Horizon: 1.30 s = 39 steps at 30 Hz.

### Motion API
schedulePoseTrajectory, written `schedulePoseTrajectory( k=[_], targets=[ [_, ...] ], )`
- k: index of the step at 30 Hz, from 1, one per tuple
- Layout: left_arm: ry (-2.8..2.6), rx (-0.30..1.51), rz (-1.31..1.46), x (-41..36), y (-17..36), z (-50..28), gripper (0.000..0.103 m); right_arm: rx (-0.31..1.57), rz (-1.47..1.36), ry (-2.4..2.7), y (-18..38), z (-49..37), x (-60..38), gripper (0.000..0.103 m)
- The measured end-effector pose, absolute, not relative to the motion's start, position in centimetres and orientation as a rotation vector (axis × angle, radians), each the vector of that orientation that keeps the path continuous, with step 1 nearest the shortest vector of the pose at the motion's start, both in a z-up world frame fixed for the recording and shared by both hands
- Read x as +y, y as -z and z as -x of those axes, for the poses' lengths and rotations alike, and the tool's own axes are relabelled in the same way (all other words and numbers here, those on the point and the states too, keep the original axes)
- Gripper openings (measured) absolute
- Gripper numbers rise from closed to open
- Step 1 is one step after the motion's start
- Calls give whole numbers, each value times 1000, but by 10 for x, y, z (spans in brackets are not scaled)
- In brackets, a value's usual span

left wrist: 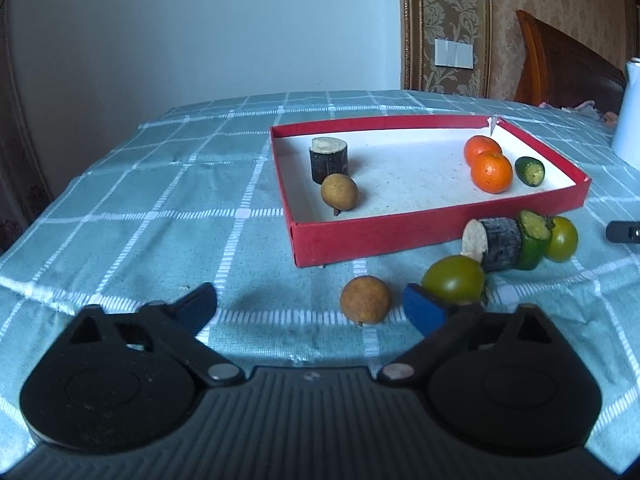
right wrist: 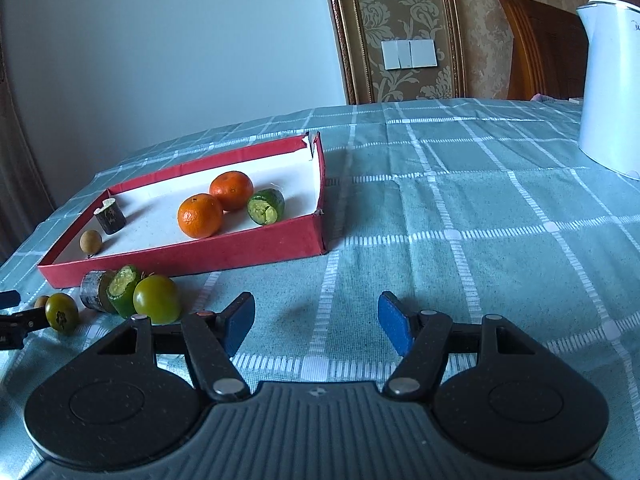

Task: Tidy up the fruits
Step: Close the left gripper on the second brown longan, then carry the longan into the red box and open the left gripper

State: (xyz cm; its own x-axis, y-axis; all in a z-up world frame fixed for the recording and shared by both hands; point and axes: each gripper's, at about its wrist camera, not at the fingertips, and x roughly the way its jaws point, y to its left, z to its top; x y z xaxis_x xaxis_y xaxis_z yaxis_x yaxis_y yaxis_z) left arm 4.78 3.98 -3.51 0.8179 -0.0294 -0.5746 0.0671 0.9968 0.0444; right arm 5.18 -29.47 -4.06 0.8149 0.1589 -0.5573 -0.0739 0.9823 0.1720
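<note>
The tall white plastic kettle [right wrist: 612, 92] is cut off by the right edge in the right wrist view, its top and far side out of sight. In the left wrist view a black cylindrical object [left wrist: 624, 232] enters at the right edge, too little showing to identify. The small round brown fruit [right wrist: 41, 302] is partly hidden behind the round green tomato [right wrist: 61, 313].
</note>
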Motion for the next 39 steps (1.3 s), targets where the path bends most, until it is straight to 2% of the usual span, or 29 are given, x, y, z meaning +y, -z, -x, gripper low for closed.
schedulePoseTrajectory(
  k=[3,5,6,8,9,24,35,39],
  targets=[
    [51,615,-16,44,36,-47,74,606,-147,-126,41,-52,-295,68],
    [48,604,-22,45,35,-44,53,606,-149,-127,41,-52,-295,69],
    [53,600,-16,46,35,-43,48,606,-151,-127,41,-52,-295,69],
    [63,595,-20,45,34,-42,27,605,-150,-124,40,-52,-295,69],
    [69,595,-19,46,34,-43,22,605,-151,-117,40,-52,-296,69],
    [114,520,0,39,3,-39,23,600,-174,-104,40,-51,-301,69],
    [148,504,-35,11,-13,-85,23,601,-171,-104,40,-51,-301,69],
    [149,517,-53,-2,-13,-110,23,608,-159,-112,41,-52,-299,74]
  ],
)
